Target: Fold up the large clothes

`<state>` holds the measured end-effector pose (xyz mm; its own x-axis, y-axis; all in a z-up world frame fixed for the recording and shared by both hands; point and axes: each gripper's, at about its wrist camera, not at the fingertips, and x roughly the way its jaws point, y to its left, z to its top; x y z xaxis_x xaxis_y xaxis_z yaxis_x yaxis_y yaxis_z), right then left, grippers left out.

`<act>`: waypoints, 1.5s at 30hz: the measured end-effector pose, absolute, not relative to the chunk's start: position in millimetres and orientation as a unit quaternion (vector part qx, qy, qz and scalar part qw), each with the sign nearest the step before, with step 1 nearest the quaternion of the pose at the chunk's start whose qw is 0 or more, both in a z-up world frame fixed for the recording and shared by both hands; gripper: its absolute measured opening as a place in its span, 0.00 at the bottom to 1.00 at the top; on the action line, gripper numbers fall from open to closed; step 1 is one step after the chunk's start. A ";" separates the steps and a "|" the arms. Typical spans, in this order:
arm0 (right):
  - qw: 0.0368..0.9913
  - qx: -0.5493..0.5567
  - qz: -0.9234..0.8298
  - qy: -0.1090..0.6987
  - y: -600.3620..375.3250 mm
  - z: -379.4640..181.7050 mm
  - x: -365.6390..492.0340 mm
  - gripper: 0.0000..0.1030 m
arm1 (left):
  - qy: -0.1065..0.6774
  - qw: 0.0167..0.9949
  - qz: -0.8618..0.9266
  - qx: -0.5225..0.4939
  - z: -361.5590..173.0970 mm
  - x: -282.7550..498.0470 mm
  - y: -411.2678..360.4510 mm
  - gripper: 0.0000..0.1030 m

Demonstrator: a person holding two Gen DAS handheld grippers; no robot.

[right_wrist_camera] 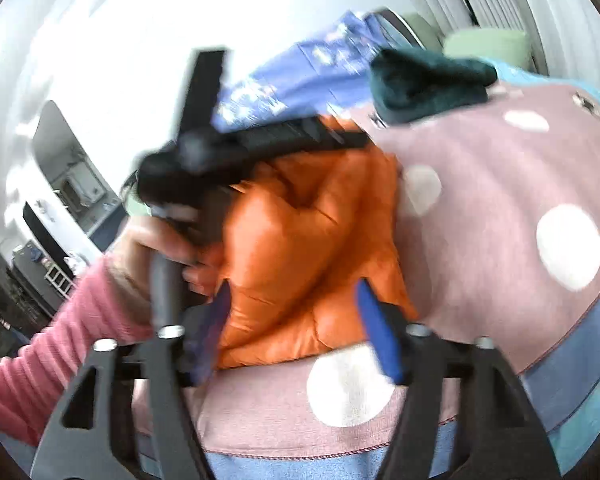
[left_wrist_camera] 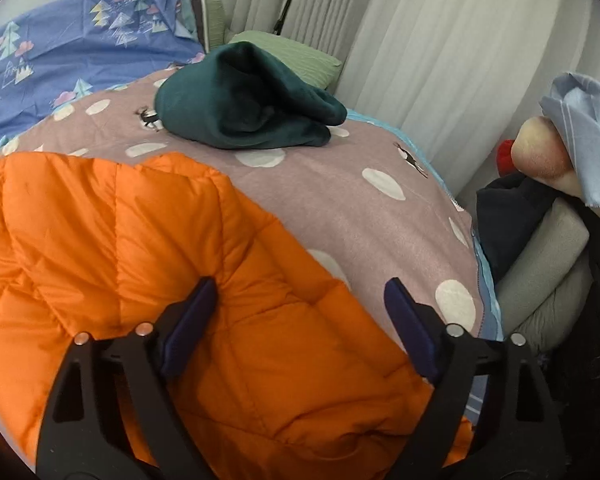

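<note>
I have two claws, one in each hand. My left claw (left_wrist_camera: 300, 296) is spread wide, and its two blue pads (left_wrist_camera: 192, 312) hang over the one orange puffy jacket (left_wrist_camera: 140, 248). One pad sits right over the jacket and the other is over the bed cover just past the jacket's edge. I cannot tell if the pads touch the cloth. Nothing is pinched between them.

My right claw (right_wrist_camera: 296, 304) is spread wide too, with nothing held in it. It points at the same orange jacket (right_wrist_camera: 312, 232) from the other side. This picture is blurry. In it I see my left hand (right_wrist_camera: 156, 248) in a pink sleeve (right_wrist_camera: 48, 356), gripping the black handle of the other claw tool, close beside the jacket.

The jacket lies bunched up on the bed, on one pinkish bed cover with white spots (left_wrist_camera: 340, 200). There are many spots, and two little deer pictures on it.

Farther back on the cover is one dark green soft cloth (left_wrist_camera: 248, 100), in a lump, well apart from the jacket. Behind it are one green pillow (left_wrist_camera: 296, 56) and one blue sheet with trees (left_wrist_camera: 72, 52). White curtains (left_wrist_camera: 440, 40) hang behind the bed. On the right is a pile of things, topped by one light blue cloth (left_wrist_camera: 580, 120).
</note>
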<state>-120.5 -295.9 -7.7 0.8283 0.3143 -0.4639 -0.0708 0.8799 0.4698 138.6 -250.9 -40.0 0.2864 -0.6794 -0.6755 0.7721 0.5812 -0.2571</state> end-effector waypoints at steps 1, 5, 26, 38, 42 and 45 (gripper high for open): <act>0.933 0.213 0.107 0.268 -301.9 -3.1 -126.6 0.72 | 0.384 0.800 -0.457 0.061 -41.7 137.6 -254.1 0.88; 0.931 0.220 0.065 0.286 -303.8 -9.4 -106.1 0.72 | 0.377 0.797 -0.468 0.067 -47.5 131.9 -260.6 0.88; 0.898 0.252 0.002 0.361 -312.0 -46.7 -50.6 0.21 | 0.393 0.826 -0.390 0.109 -54.1 188.2 -199.0 0.30; 0.955 0.126 0.005 0.269 -278.9 15.8 -50.7 0.27 | 0.386 0.824 -0.372 0.182 -66.8 181.4 -223.1 0.30; 0.929 0.117 -0.051 0.346 -286.0 -42.2 -19.8 0.26 | 0.387 0.825 -0.383 0.154 -67.7 185.2 -218.8 0.30; 0.925 0.118 -0.073 0.352 -283.8 -51.1 -14.5 0.26 | 0.381 0.827 -0.389 0.139 -69.9 186.1 -218.4 0.30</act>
